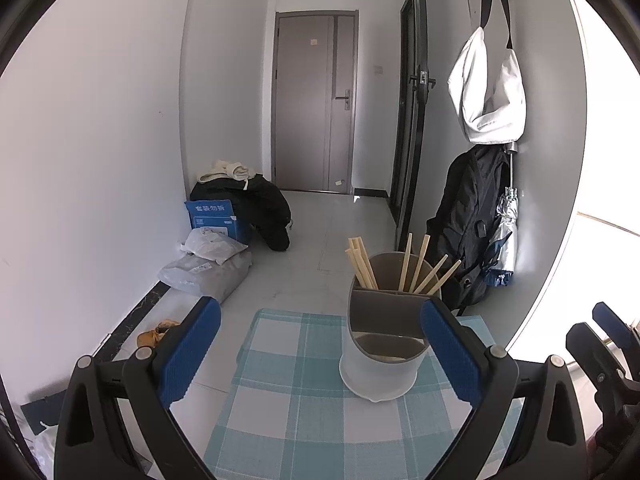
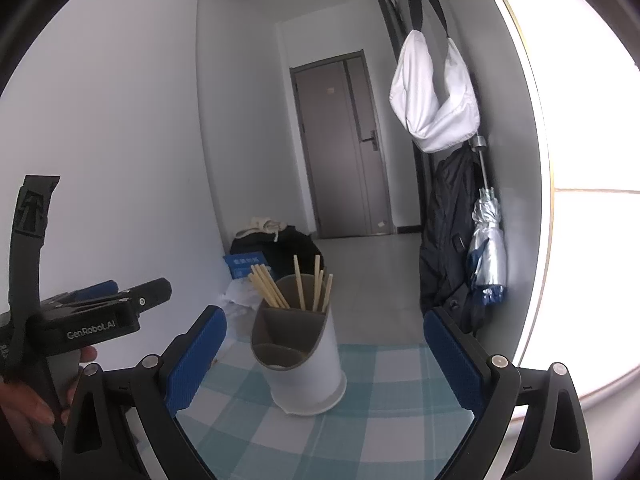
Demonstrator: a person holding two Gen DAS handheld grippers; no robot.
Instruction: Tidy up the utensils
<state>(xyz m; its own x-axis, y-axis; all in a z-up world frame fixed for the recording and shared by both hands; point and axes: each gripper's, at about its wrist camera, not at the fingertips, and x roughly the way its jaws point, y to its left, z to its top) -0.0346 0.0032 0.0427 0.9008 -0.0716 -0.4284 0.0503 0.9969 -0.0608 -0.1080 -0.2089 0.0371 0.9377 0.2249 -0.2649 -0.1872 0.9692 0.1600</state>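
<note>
Left wrist view, left gripper (image 1: 320,354): its two blue pads are spread wide and hold nothing; the utensil holder sits between them, nearer the right pad.
Left wrist view, utensil holder (image 1: 380,364): a white round cup with a grey divided insert, standing upright on the checked tablecloth (image 1: 280,420), about 1 o'clock from the picture centre.
Left wrist view, chopsticks (image 1: 362,264): all pale wooden sticks stand in the two back compartments, one bunch at the left, a fan of four at the right; the front compartment looks empty.
Left wrist view, right gripper (image 1: 608,332): only its side shows at 3 o'clock, so I cannot tell its opening from here.
Right wrist view, right gripper (image 2: 324,360): fingers wide apart, empty, with the holder standing between them.
Right wrist view, left gripper: seen at 9 o'clock, held by a hand (image 2: 28,404).
Right wrist view, table: no loose utensil shows on the cloth.
Progress, my judgement: the sorting seems finished or nearly so; nothing visible is left to pick up.
</note>
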